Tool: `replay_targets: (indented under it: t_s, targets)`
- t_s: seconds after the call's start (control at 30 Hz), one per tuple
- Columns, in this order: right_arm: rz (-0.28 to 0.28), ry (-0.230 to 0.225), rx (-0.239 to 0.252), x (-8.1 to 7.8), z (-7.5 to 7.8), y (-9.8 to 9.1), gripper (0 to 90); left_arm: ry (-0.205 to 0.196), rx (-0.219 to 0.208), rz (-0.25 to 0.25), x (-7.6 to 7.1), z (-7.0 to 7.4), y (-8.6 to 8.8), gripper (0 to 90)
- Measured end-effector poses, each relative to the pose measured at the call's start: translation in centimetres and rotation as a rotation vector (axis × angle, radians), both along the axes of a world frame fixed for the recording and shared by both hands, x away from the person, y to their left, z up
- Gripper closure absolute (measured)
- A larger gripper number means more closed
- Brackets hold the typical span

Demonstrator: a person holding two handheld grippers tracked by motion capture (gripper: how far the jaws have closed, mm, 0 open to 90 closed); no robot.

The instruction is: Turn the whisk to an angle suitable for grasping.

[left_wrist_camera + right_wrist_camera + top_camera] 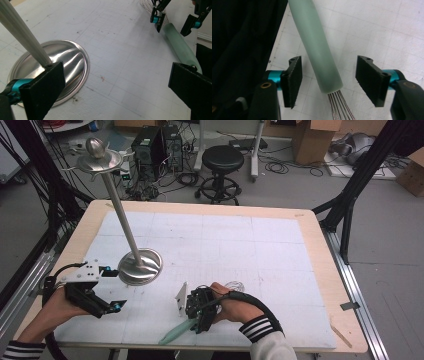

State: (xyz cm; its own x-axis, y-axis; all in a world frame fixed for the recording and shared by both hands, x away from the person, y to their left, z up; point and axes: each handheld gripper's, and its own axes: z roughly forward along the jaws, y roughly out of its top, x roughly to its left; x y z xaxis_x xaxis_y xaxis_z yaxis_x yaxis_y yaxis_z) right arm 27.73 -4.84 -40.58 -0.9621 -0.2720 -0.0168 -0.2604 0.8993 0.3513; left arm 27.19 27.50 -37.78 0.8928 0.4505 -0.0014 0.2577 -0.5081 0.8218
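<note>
A whisk with a pale green handle lies near the table's front edge, its wires reaching back to the right. My right gripper is open and straddles the handle just above the wires, with a gap at each pad. A steel stand with a round base, a slanted pole and a top dish rises at the left. My left gripper is open beside that base, with nothing between its wide-set jaws. In its view the right gripper hovers over the handle.
A white gridded mat covers the wooden table. Beyond the far edge stand a black stool, computer towers and cardboard boxes. A black frame leg rises at the right.
</note>
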Motion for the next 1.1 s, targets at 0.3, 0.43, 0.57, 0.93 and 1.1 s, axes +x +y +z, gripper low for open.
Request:
replay_targets:
  t_s: [0.3, 0.43, 0.57, 0.93, 1.1]
  targets:
    - [0.028, 0.015, -0.034, -0.1, -0.4, 0.1, 49.6, 0.003, 0.002, 0.002, 0.1, -0.1, -0.1, 1.7]
    - [0.043, 0.002, -0.052, -0.2, -0.6, 0.3, 53.4, 0.003, 0.003, 0.004, 0.1, -0.1, -0.1, 1.7]
    - [0.061, -0.006, -0.054, -0.1, -0.7, 0.4, 62.2, 0.006, 0.004, 0.006, 0.1, -0.1, -0.1, 1.7]
    - [0.066, 0.005, -0.054, 0.2, -0.3, 0.0, 69.4, 0.008, 0.005, 0.007, 0.1, -0.1, -0.1, 1.7]
    - [0.044, 0.012, -0.012, 0.6, 0.5, -0.5, 69.5, 0.005, 0.006, 0.005, 0.1, 0.0, 0.0, 1.7]
